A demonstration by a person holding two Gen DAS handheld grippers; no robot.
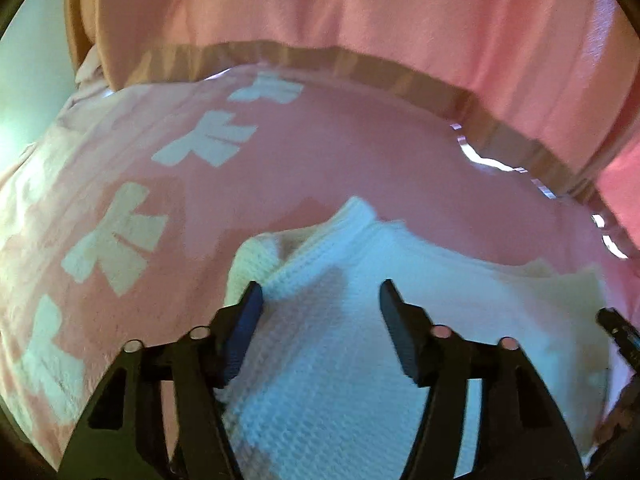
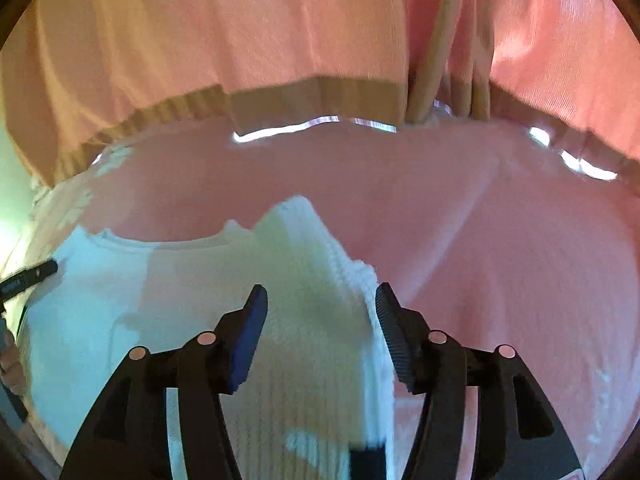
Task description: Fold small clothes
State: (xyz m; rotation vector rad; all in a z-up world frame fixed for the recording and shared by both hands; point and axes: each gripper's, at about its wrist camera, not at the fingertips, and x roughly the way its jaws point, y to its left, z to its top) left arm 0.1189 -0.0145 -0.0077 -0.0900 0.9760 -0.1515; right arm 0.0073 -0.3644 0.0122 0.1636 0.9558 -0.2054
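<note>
A small white knitted garment [image 1: 320,340] lay on a pink cloth printed with pale shapes [image 1: 116,236], which covered the table. Both wrist views looked steeply down on it. The left gripper [image 1: 320,300] hung over the garment's left part with its jaws apart, the knit lying loose between them and neither pad pressing on it. The right gripper [image 2: 320,304] hung over the garment's right edge, its jaws likewise apart and holding nothing. Each gripper's tip showed at the edge of the other's view, so the two hung side by side. At the far edge of the table stood a person in a pink top with a tan ribbed hem [image 2: 300,96]. The knit looked soft, light and limp, likely to sag and stretch when lifted. The ribbed edges and corners seemed the surest places to pinch it.
</note>
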